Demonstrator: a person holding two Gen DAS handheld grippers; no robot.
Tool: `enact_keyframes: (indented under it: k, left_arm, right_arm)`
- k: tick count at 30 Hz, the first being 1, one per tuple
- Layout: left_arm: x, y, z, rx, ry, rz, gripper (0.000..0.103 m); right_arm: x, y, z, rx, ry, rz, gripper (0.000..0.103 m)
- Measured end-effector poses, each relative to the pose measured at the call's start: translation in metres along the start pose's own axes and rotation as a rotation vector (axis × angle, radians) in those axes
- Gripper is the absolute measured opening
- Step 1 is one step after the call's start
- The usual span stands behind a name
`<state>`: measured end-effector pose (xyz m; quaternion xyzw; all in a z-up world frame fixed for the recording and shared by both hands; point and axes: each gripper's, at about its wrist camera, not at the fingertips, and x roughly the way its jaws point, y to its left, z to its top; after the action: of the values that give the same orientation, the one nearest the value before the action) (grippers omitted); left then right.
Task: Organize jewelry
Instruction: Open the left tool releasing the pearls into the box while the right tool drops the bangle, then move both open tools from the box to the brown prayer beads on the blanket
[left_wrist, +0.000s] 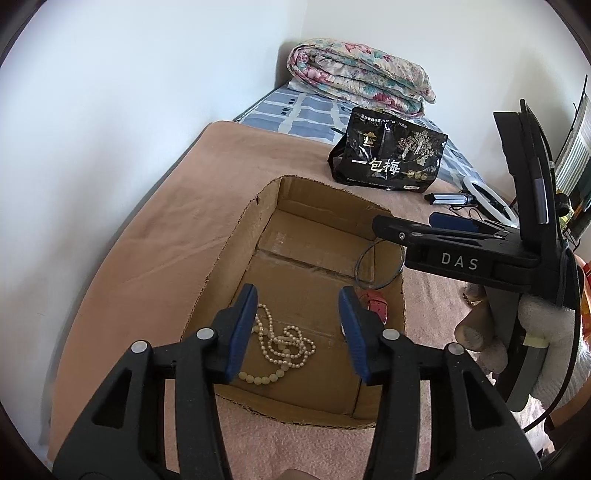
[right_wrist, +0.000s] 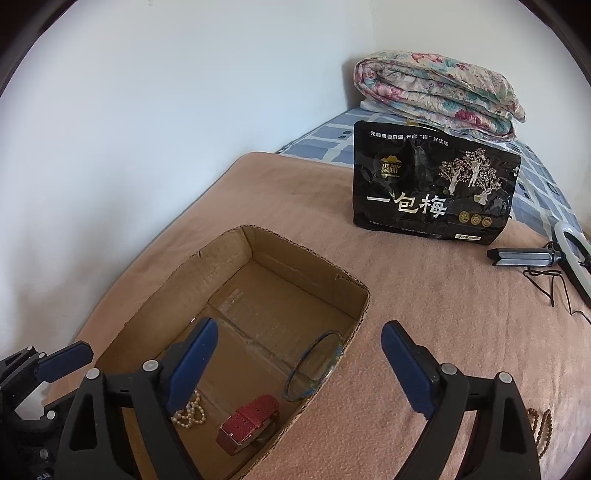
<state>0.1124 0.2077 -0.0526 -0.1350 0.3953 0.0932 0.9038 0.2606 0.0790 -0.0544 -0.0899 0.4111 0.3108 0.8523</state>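
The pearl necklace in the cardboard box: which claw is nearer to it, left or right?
Left. The left claw hangs open right above the pearl necklace. The right claw is open over the box's other side, near the bangle.

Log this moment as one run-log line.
left gripper: open, over pearl necklace in cardboard box | right gripper: open, empty | red watch, bangle: in box | brown beads: on blanket

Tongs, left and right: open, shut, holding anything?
Left tongs: open, empty, over the pearl necklace lying in the box.
Right tongs: open wide, empty, above the box's right wall.
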Motion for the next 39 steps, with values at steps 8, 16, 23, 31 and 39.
enact_keyframes:
  k: [8,16,23,31,39]
  left_arm:
    - [-0.002,-0.005,0.001,0.018,-0.004,-0.003,0.047]
    - [-0.009,-0.016,0.0,0.038,-0.021,0.002,0.047]
    - [-0.015,-0.028,0.0,0.048,-0.035,-0.006,0.047]
    - [-0.018,-0.048,0.0,0.079,-0.038,-0.015,0.047]
    - [-0.018,-0.079,-0.004,0.119,-0.035,-0.062,0.047]
  right_arm:
    - [-0.014,-0.005,-0.001,0.007,-0.023,-0.008,0.092]
    - [-0.036,-0.017,-0.006,0.029,-0.046,-0.026,0.092]
    - [-0.058,-0.03,-0.013,0.035,-0.065,-0.046,0.092]
    - [-0.089,-0.054,-0.027,0.056,-0.103,-0.08,0.091]
    - [-0.127,-0.103,-0.053,0.142,-0.1,-0.093,0.091]
